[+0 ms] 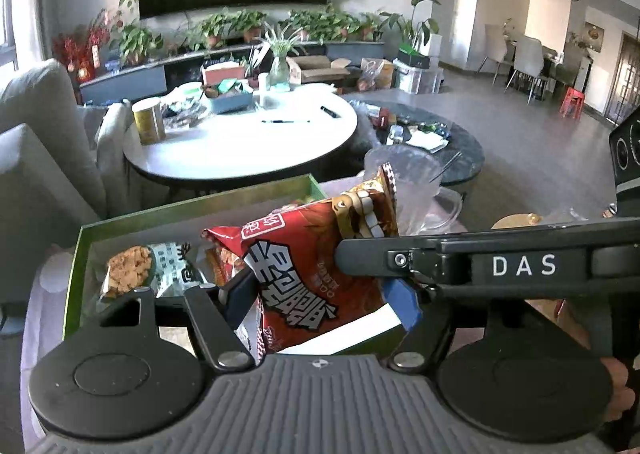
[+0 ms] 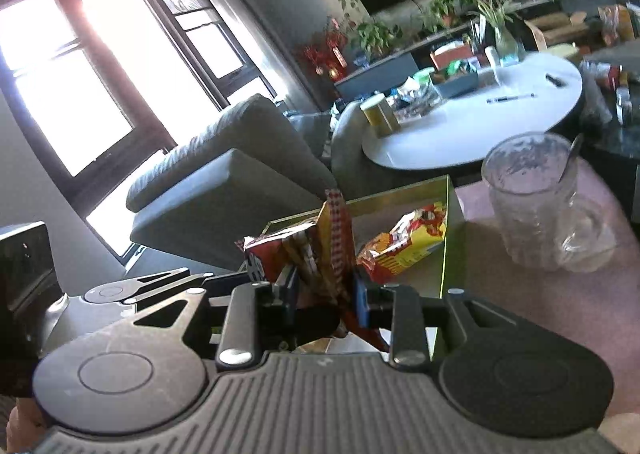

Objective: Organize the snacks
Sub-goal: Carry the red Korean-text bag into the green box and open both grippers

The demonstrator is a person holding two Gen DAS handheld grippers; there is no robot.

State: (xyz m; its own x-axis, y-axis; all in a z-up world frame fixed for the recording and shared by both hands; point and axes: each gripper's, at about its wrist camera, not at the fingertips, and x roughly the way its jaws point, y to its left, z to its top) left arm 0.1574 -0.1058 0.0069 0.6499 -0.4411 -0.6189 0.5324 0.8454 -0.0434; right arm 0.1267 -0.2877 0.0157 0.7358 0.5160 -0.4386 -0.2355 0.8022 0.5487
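Left hand-held gripper (image 1: 320,294): clamped on the red snack bag (image 1: 304,274), one pad on each side of its lower half, holding it in the air over the near edge of the green tray (image 1: 192,206).
Right hand-held gripper (image 2: 326,294): pinched tight on the same red snack bag (image 2: 316,254) at its crimped side edge; in the left wrist view its finger crosses in front of the bag from the right.
Red snack bag: held by both grippers at once, tilted, above the tray and not resting on it.
Step in hand: by my reading, the bag is being carried or turned into position for placing in the tray.
Next move: probably lower it into a free patch of the tray floor, then let go with one gripper before the other so the bag lies flat; the two grips must not pull against each other or the foil could tear.
Green tray: holds a clear-fronted packet of pale brown crumbly snack (image 1: 132,270) at its left, and a yellow and red bag (image 2: 404,246) farther in.
Glass mug (image 2: 536,202): just beside the tray on the pink counter (image 2: 540,314), a spoon handle leaning in it; otherwise it looks empty.
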